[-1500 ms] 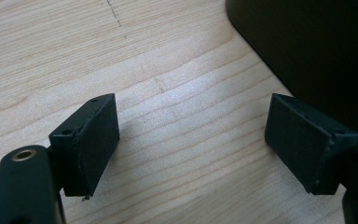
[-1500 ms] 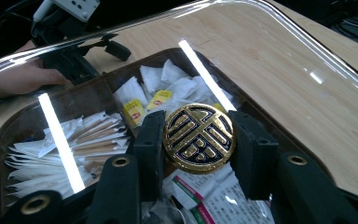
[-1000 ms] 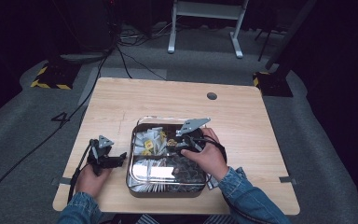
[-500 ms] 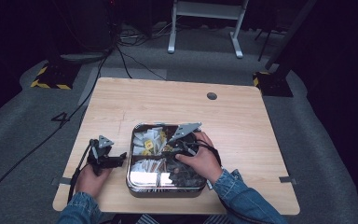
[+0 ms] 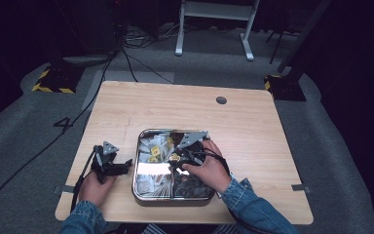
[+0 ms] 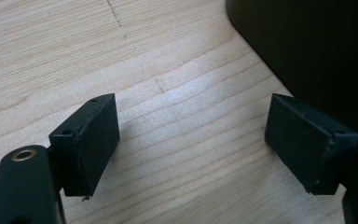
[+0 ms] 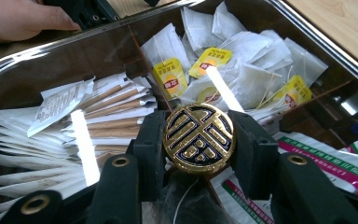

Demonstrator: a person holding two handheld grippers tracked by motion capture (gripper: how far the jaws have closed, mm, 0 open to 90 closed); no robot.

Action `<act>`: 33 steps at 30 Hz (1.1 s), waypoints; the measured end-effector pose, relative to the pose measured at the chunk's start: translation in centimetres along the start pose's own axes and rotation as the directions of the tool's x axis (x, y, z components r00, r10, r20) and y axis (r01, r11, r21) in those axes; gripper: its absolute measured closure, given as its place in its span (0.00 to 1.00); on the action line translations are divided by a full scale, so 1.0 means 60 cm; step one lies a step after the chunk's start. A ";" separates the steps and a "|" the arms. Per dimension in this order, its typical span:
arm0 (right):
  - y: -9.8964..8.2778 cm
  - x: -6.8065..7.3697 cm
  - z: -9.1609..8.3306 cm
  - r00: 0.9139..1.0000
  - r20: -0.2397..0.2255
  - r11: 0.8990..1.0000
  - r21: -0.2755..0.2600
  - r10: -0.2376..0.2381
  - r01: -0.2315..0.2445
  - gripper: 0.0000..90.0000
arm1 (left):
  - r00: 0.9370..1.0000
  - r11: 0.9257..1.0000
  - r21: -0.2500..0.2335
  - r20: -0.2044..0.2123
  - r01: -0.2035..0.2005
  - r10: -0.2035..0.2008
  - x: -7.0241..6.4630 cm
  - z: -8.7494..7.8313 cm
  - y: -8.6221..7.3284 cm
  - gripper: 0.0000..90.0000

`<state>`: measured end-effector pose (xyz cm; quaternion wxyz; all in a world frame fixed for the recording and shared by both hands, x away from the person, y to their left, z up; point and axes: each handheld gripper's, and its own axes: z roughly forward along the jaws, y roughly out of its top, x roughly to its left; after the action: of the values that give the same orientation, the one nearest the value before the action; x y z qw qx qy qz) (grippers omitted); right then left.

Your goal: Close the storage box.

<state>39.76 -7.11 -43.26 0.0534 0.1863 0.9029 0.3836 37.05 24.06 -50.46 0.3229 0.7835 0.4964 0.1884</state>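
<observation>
Your left gripper (image 5: pixel 121 167) rests low near the table's front left corner, jaws wide apart. Your right gripper (image 7: pixel 198 140) points down, jaws clamped on something.

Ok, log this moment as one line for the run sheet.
right gripper: shut on gold knob, over metal tray | left gripper: open on table, beside tray

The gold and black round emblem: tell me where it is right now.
The gold and black round emblem sits clamped between the right tongs, above the middle of the steel tray. Tea bags lie beyond it and paper sachets to its left in the right gripper view.
</observation>
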 end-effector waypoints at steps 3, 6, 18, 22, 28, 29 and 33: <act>-0.001 -0.001 0.002 1.000 -0.001 1.000 0.001 0.001 -0.001 0.65 | 1.000 1.000 0.000 0.000 0.000 0.000 0.000 0.000 0.000 0.20; -0.002 -0.001 0.004 1.000 0.000 1.000 0.000 0.000 0.000 0.65 | 1.000 1.000 -0.001 0.001 0.000 0.000 0.000 0.000 0.000 0.20; -0.005 0.005 0.004 1.000 0.018 1.000 -0.008 -0.008 0.009 0.65 | 1.000 1.000 -0.001 0.000 0.000 0.000 0.000 0.000 0.000 0.20; -0.006 0.004 0.004 1.000 0.012 1.000 -0.013 0.000 0.000 0.65 | 1.000 1.000 0.000 0.000 0.000 0.000 0.000 0.000 0.000 0.20; -0.006 0.002 0.004 1.000 0.004 1.000 -0.010 0.010 -0.010 0.65 | 1.000 1.000 0.000 0.000 0.000 0.000 0.000 0.000 0.000 0.20; -0.006 0.002 0.004 1.000 0.003 1.000 -0.012 0.014 -0.014 0.64 | 1.000 1.000 -0.001 0.000 0.001 -0.001 0.000 0.000 0.000 0.20; -0.007 -0.001 0.001 0.998 -0.016 0.998 -0.038 0.055 -0.055 0.59 | 1.000 1.000 0.000 0.000 0.000 0.000 0.000 0.000 0.000 0.20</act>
<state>39.68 -7.36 -43.57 0.0394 0.2072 0.8903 0.4036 37.05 24.06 -50.46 0.3229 0.7835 0.4964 0.1884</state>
